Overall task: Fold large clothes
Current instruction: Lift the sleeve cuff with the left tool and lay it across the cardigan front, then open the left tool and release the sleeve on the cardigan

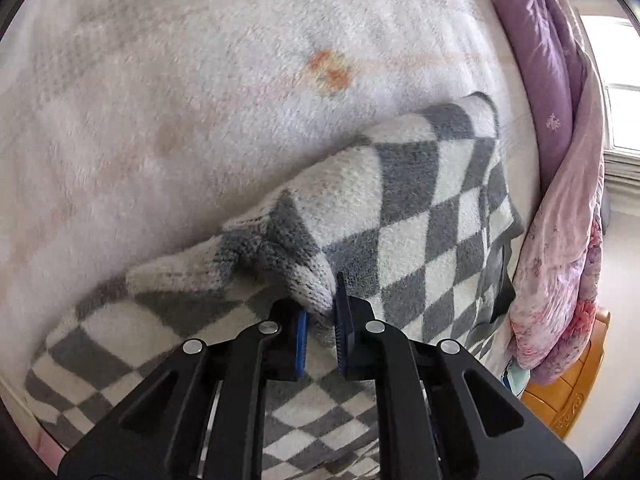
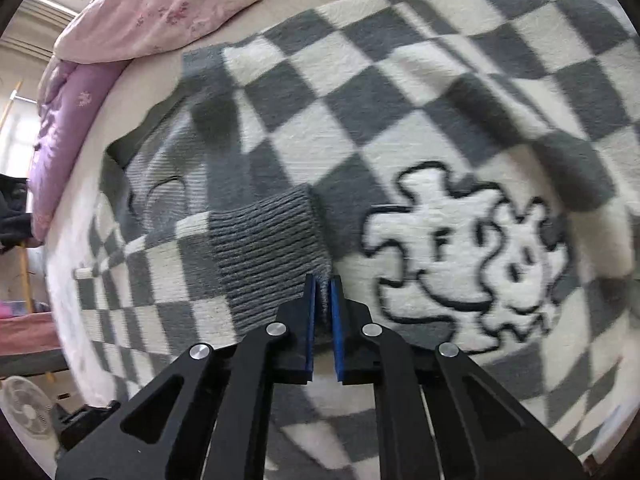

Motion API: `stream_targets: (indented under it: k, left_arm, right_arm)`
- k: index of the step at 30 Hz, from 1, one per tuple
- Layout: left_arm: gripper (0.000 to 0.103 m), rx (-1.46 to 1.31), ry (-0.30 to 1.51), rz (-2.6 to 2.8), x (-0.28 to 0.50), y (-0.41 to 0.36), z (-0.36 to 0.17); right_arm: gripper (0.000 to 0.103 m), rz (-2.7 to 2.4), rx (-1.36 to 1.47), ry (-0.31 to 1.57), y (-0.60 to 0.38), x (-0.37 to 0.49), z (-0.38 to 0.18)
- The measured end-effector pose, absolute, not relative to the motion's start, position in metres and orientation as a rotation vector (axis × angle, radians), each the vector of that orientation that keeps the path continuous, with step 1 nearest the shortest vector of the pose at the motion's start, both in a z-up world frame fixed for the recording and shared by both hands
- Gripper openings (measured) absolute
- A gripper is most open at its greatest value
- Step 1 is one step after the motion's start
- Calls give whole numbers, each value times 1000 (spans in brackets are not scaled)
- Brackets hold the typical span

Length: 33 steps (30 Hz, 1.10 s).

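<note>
The left gripper (image 1: 322, 320) is pinching the grey-and-white checkered knitted sweater's (image 1: 420, 208) sleeve end; the right gripper (image 2: 322, 300) is pinching its grey ribbed cuff (image 2: 268, 256) on the pale fleece blanket (image 1: 200, 80).

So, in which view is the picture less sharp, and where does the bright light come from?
Right wrist view: the checkered sweater is smeared by motion blur toward the edges; daylight enters at the upper left. Left wrist view: the white blanket is soft, the window at right is overexposed. Both views bend strongly at the rim.
</note>
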<state>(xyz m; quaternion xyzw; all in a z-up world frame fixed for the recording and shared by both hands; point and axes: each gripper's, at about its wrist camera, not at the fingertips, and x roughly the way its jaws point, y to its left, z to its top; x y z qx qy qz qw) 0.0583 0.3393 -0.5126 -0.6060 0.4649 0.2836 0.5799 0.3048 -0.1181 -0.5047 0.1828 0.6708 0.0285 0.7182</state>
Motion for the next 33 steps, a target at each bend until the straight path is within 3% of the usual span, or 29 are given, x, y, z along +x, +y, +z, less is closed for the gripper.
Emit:
stream_targets:
  k: [2,6,7,8,10,11,18,27,33]
  left_arm:
    - [11,-1387,1130,660,60,335,-520]
    - [16,-1307,1156,626,64,332,-531]
    - [20,-1317,1147,609,63,334,-529]
    - [32,-1326,1147,596,61,335,-528]
    - [53,-1306,1193,597,61,335,-524]
    - [57,-1283,1221,600,61,334,-520]
    - [57,-826,1440,506,91,292,-477]
    - [57,-621,1424,406,117,223,-402]
    - [57,-512,1379,359,133,161,-352]
  right_arm:
    - [2,-21,353,1480,-128,304,-517]
    - [5,-3,298,1456,-121,308,-523]
    - [9,23,238,1465,-116,310,-518]
    - [14,27,213,1468,-114,312,-514]
    - [62,-10,234,1454,-122,312,-503]
    - [68,-32,258,1434,-127,311,-496]
    - [69,-51,119,1404,-124,288,-454]
    - [69,6,158,1374,-134,256,-394]
    - [70,-1,214,1314,-190,245,-346]
